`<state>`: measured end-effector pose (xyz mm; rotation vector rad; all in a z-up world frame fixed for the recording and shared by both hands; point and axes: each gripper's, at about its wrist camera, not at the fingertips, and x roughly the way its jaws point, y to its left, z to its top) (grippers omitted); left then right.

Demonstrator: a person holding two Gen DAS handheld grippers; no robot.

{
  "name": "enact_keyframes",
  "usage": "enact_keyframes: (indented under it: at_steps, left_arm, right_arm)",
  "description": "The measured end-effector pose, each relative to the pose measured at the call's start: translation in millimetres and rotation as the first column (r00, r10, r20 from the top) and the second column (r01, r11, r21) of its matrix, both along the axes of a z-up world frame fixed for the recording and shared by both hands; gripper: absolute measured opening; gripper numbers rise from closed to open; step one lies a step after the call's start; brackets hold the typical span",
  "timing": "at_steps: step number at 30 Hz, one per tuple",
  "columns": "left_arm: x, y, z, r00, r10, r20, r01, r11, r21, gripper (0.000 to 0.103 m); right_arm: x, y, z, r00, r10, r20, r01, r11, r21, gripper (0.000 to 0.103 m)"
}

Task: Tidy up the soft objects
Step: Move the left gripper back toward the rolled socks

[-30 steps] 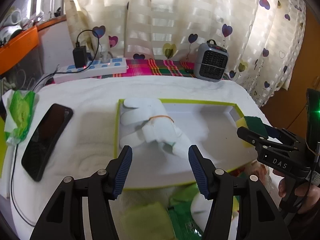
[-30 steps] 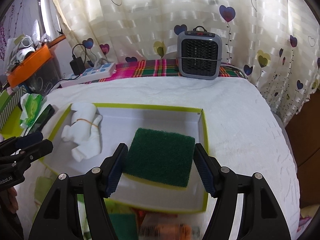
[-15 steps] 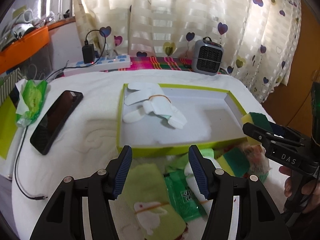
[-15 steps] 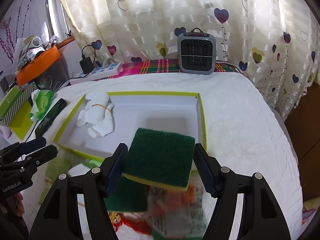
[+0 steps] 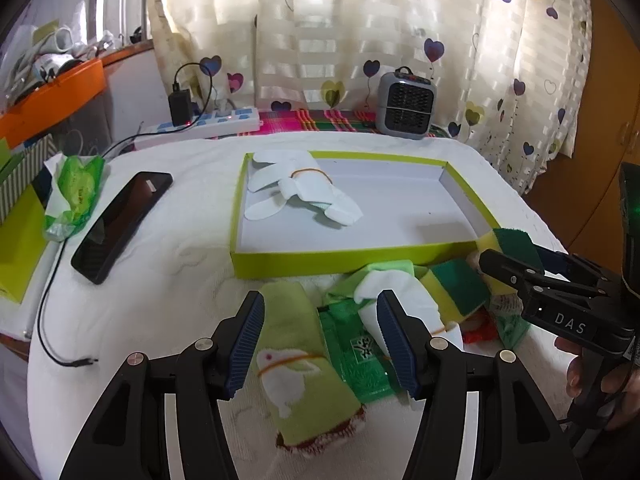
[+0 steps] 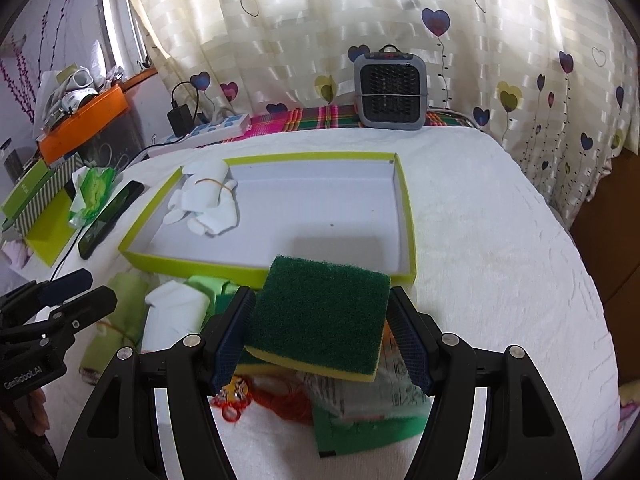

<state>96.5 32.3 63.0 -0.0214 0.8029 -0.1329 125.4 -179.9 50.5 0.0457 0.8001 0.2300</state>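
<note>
Both grippers had drawn back from the tray toward the pile

The right gripper stayed clenched on a green sponge; the left gripper, unclenched, hung over a green sock, so the sponge remained unplaced

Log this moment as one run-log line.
left gripper: open, over green sock | right gripper: holding sponge | tray: white socks inside

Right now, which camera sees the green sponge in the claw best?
The right wrist view: the green sponge fills the middle, clamped in the right claw. The left wrist view shows only its corner at the edge.
</note>
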Motion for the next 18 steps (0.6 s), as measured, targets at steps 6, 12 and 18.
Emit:
enact_keyframes:
  at_steps: [6,12,18]
  left_arm:
    - [-11,-4,-3,1.000,-0.009,-0.004,0.009,1.000,0.000,0.058]
    - [-19,-6,-6,1.000,-0.008,-0.005,0.008,1.000,0.009,0.058]
    - [-29,3,-12,1.000,0.006,-0.011,-0.006,1.000,-0.011,0.058]
  right_arm:
    - [-15,0,1,1.000,0.003,0.019,-0.003,1.000,0.004,0.068]
    - [-26,0,-1,1.000,0.011,0.022,-0.011,1.000,0.016,0.068]
    - [-39,2,-7,0.999,0.033,0.016,-0.033,0.999,0.027,0.068]
